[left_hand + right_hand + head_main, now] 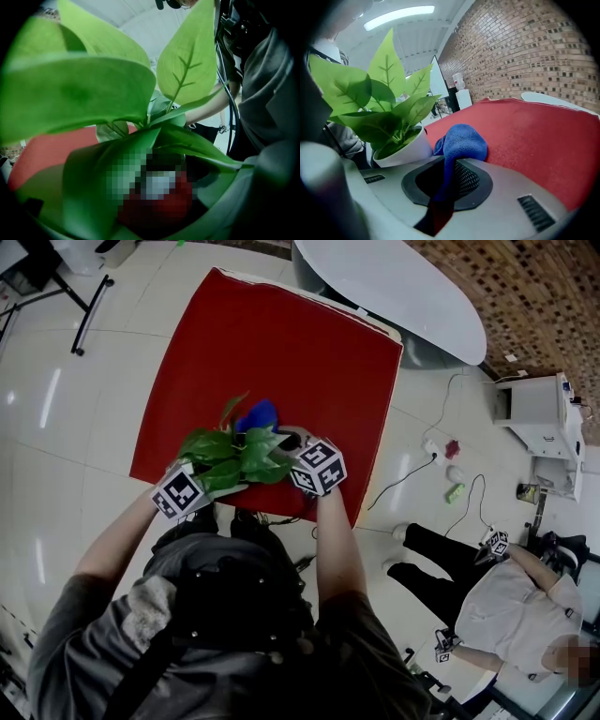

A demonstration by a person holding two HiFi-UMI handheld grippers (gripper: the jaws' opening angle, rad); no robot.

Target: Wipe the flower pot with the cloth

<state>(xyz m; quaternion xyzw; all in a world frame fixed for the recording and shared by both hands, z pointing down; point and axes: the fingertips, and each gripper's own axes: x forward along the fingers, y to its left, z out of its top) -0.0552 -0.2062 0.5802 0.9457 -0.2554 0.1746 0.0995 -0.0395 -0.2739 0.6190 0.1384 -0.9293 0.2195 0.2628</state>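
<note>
**Head view.** A red table (pixel 281 343) is shown from above. The green leaves (pixel 234 454) of a potted plant stand at its near edge. The left gripper (pixel 199 479) is set at the plant's left side and the right gripper (pixel 292 448) at its right. The blue cloth (pixel 258 415) is seen just beyond the leaves. (A person seated on the floor at lower right takes no part.)

**Left gripper view.** The frame is filled by leaves at close range, with a strip of red table behind. The 2 jaws are covered by foliage, so it cannot be told from any view whether this gripper is clamped or released. From its position it is judged to be steadying the plant.

**Right gripper view.** The 2 jaws are clenched on the cloth, whose bunched end protrudes past them and appears to lie against the white wall of the flower pot (pixel 407 151), which stands upright on the table.

**Progress.** The cloth has been taken up and brought to 1 side of the pot, so wiping is judged to be starting or barely under way. No cleaned area can be made out. The rest of the wall and the rim are left to be wiped.
</note>
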